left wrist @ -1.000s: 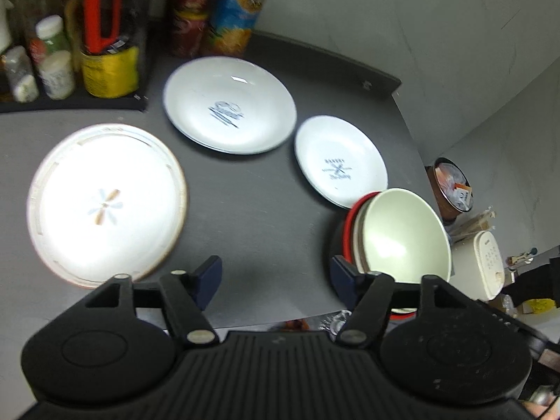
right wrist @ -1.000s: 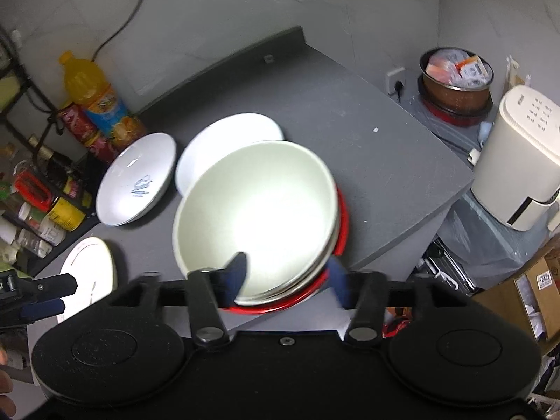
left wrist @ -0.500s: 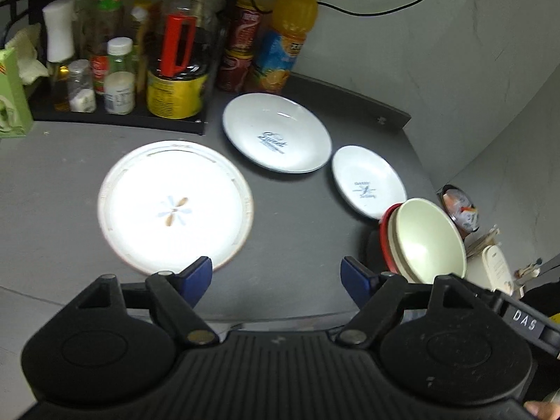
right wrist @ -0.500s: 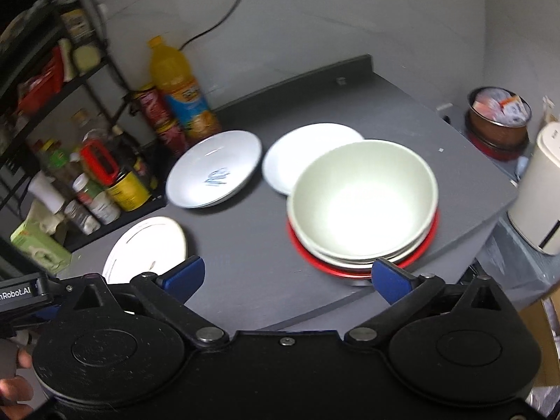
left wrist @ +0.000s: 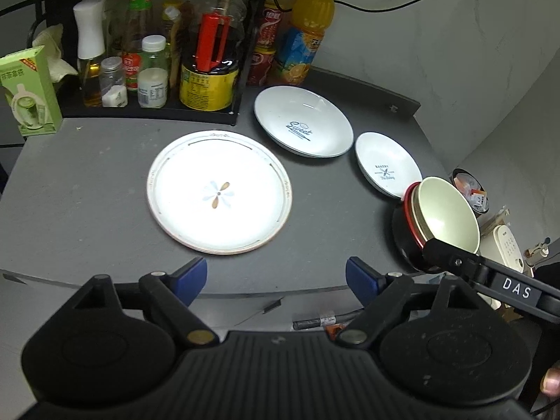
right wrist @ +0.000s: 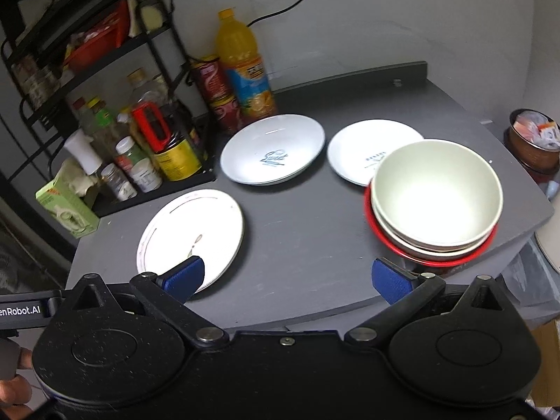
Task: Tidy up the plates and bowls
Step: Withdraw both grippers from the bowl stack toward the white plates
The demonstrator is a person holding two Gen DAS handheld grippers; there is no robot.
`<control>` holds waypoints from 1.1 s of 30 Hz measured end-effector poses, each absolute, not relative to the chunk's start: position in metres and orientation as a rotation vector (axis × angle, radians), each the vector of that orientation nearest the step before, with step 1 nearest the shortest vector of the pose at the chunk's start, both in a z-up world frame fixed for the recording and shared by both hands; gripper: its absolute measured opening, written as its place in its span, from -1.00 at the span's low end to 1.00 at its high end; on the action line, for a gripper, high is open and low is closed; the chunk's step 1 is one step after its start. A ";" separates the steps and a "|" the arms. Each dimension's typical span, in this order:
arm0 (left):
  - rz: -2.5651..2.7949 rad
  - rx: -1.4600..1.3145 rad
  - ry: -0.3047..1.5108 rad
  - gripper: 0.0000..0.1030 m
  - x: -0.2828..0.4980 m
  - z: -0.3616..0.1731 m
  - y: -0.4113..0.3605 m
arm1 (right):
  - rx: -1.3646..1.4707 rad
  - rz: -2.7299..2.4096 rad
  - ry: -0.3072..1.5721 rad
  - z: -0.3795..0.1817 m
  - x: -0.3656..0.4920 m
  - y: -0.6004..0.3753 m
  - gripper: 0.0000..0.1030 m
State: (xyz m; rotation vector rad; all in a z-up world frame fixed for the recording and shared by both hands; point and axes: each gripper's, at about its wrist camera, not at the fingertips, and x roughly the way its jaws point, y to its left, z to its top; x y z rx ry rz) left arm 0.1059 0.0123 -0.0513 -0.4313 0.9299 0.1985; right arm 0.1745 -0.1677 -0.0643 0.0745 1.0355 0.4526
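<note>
On the dark grey counter lie a large flat plate with a flower mark, a deep white "Sweet" plate and a small white plate. At the right edge stands a stack of cream bowls in a red-rimmed bowl. My left gripper hangs open, off the counter's front edge, holding nothing. My right gripper is open too, near the front edge between the flat plate and the bowl stack.
A black rack with bottles and jars, a green carton, red cans and an orange juice bottle line the back. A white appliance and a filled pot stand beyond the right edge.
Both grippers pulled back from the counter and rose. My right gripper, shut on the bowl rim a second ago, let go and opened wide. The bowl stack stays at the right edge.
</note>
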 end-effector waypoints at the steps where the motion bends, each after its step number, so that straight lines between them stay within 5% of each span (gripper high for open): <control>1: 0.203 -0.433 0.926 0.66 0.104 -0.051 0.015 | 0.070 0.458 1.038 -0.064 0.175 -0.165 0.99; 13: 0.305 -0.485 0.917 0.66 0.095 -0.056 0.052 | 0.021 0.526 1.078 -0.070 0.177 -0.134 0.99; 17: 0.313 -0.507 0.921 0.82 0.100 -0.059 0.060 | 0.012 0.548 1.099 -0.076 0.185 -0.125 0.99; 33: 0.324 -0.539 1.003 0.84 0.181 -0.081 0.074 | -0.006 0.608 1.163 -0.107 0.265 -0.107 1.00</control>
